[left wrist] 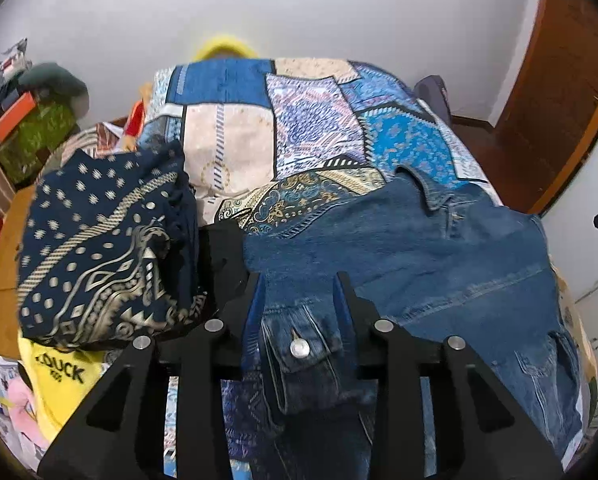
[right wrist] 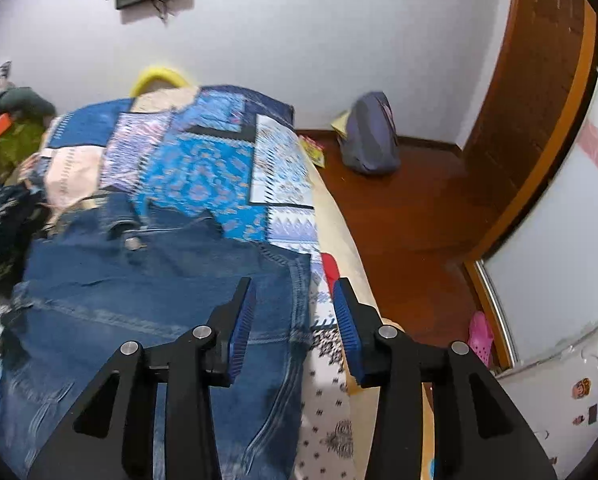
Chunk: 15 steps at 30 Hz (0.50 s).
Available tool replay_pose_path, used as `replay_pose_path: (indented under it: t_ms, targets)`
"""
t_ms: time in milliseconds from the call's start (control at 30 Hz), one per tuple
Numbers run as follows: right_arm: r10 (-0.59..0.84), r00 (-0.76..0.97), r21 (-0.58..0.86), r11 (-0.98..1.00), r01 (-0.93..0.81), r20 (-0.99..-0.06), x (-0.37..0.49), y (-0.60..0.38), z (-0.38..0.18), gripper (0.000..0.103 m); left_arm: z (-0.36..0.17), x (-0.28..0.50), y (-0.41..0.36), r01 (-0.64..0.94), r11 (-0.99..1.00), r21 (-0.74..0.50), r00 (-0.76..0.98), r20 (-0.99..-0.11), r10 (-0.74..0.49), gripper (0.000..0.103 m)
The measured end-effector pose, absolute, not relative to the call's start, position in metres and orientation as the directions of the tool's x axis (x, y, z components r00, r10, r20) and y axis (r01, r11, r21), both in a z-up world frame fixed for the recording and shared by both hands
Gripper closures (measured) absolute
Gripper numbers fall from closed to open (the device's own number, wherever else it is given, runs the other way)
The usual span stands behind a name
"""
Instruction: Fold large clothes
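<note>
A blue denim jacket lies spread on the patchwork bedspread, collar toward the far end. My left gripper has its jaws around the jacket's buttoned cuff, which passes between the fingers and hangs below; the jaws stand apart at the cuff's width. In the right wrist view the jacket fills the lower left. My right gripper is open and empty, above the jacket's right edge near the side of the bed.
A navy and gold patterned cloth is piled left of the jacket, over a yellow garment. A wooden floor with a grey bag lies right of the bed. A wooden door stands at the right.
</note>
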State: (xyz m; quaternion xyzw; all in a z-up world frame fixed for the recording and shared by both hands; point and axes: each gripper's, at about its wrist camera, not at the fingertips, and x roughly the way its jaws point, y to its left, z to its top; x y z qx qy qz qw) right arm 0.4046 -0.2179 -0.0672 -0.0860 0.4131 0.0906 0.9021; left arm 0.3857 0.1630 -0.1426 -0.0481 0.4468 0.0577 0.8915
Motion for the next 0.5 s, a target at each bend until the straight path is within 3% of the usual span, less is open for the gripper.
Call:
replay_pose_path:
  t_ms: [133, 200, 500]
  targets:
    - [0.137, 0.658, -0.063, 0.961, -0.271, -0.740, 0.371, -0.219, -0.050, 0.047, -0.121, 0.355, 0.150, -0.116, 0.993, -0.012, 0.622, -0.780, 0.063, 0.043]
    - [0.150, 0.665, -0.071, 0.953, -0.294, -0.731, 0.356, -0.218, -0.046, 0.046, -0.116, 0.341, 0.147, -0.104, 0.995, -0.011, 0.620, -0.782, 0.056, 0.031]
    - [0.110, 0.647, -0.127, 0.943, -0.309, -0.755, 0.306, -0.228, -0.071, 0.045, -0.124, 0.261, 0.143, -0.068, 0.997, -0.046, 0.562, -0.827, 0.000, 0.017]
